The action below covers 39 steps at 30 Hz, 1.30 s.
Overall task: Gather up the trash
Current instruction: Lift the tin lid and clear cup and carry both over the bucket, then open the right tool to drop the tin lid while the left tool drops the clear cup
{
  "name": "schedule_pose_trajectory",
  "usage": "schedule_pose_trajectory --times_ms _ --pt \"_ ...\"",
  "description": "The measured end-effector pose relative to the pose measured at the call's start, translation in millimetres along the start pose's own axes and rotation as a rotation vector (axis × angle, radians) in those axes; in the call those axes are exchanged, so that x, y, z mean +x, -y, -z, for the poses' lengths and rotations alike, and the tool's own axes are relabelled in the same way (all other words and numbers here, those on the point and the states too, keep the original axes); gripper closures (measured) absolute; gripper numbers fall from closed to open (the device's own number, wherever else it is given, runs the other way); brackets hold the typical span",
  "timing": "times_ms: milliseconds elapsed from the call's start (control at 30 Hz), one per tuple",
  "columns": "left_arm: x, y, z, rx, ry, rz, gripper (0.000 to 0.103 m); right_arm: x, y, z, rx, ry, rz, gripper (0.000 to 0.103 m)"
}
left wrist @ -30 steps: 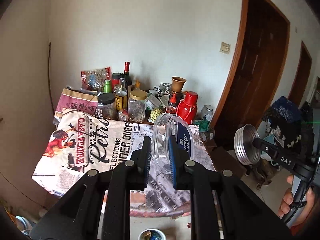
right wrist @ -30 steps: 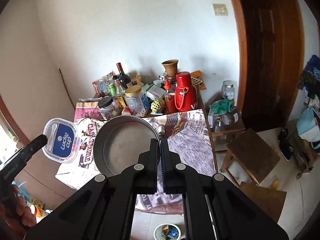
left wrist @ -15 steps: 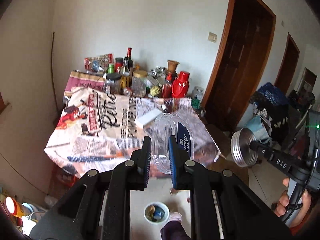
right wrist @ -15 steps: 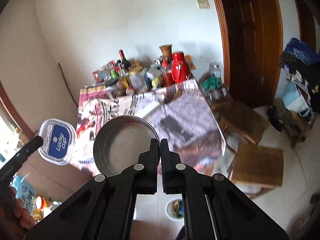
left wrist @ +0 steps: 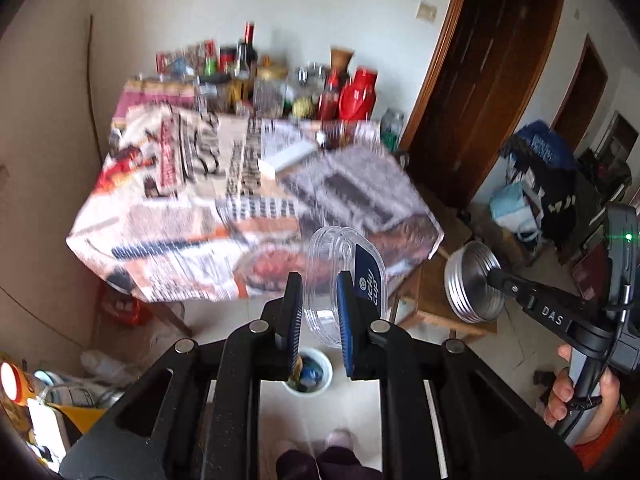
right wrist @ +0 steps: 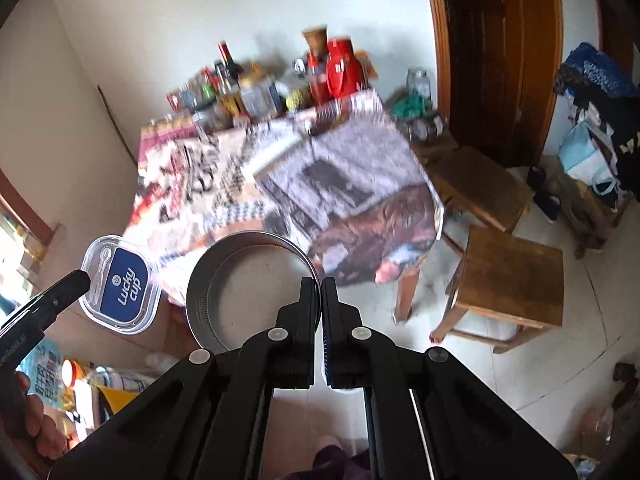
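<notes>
Plastic cup [left wrist: 344, 276] pinched between left fingers [left wrist: 291, 312].

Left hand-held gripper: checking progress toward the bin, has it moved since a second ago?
Yes. The left hand-held gripper backed away from the newspaper-print covered table and tipped down over the white round bin.

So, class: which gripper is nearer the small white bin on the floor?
Left. The left gripper hangs directly above the bin; the right gripper is off to its right.

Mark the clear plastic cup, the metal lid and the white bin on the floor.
clear plastic cup [left wrist: 324, 276]: left wrist view, its transparent side wall.
metal lid [right wrist: 248, 288]: right wrist view, its inner face.
white bin [left wrist: 320, 376]: left wrist view, its right rim.
</notes>
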<state>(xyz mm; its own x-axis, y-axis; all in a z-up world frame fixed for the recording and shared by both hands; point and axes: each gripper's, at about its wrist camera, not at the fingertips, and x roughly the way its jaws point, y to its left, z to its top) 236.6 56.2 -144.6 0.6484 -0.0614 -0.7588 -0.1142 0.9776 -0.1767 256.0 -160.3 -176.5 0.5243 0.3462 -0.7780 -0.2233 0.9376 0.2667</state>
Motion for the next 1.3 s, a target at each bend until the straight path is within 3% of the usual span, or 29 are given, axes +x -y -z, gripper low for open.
schedule_pose_trajectory --times_ms 200,500,733,967,1033,1133,1200,1300 --pt "83.9 -0.7 40.5 -0.031 -0.133 -0.028 0.087 70.0 25.1 24.4 -0.022 -0.121 0.005 0.100" --pt "232.8 -24.1 135.5 -0.103 -0.320 -0.074 0.087 194.4 62.1 87.2 -0.059 -0.313 0.029 0.100" --pt "320.1 -49.6 209.8 -0.119 -0.408 -0.134 0.087 307.4 89.8 163.8 -0.050 -0.460 0.016 0.100" --pt "390.5 -75.6 263.8 -0.146 -0.453 -0.156 0.087 393.6 91.3 211.1 -0.053 -0.521 -0.013 0.099" --pt "403.2 -81.3 274.2 -0.154 -0.460 -0.162 0.087 414.5 94.6 219.9 -0.024 -0.570 -0.041 0.096" --pt "422.9 -87.3 288.8 -0.179 -0.483 -0.153 0.087 445.1 101.2 239.8 0.063 -0.661 -0.099 0.078" --pt "436.4 -88.2 298.9 -0.190 -0.504 -0.141 0.087 446.6 103.5 243.9 0.085 -0.658 -0.095 0.064" --pt "447.7 -85.5 304.4 -0.186 -0.524 -0.124 0.087 440.7 108.6 246.4 0.071 -0.627 -0.051 0.059"
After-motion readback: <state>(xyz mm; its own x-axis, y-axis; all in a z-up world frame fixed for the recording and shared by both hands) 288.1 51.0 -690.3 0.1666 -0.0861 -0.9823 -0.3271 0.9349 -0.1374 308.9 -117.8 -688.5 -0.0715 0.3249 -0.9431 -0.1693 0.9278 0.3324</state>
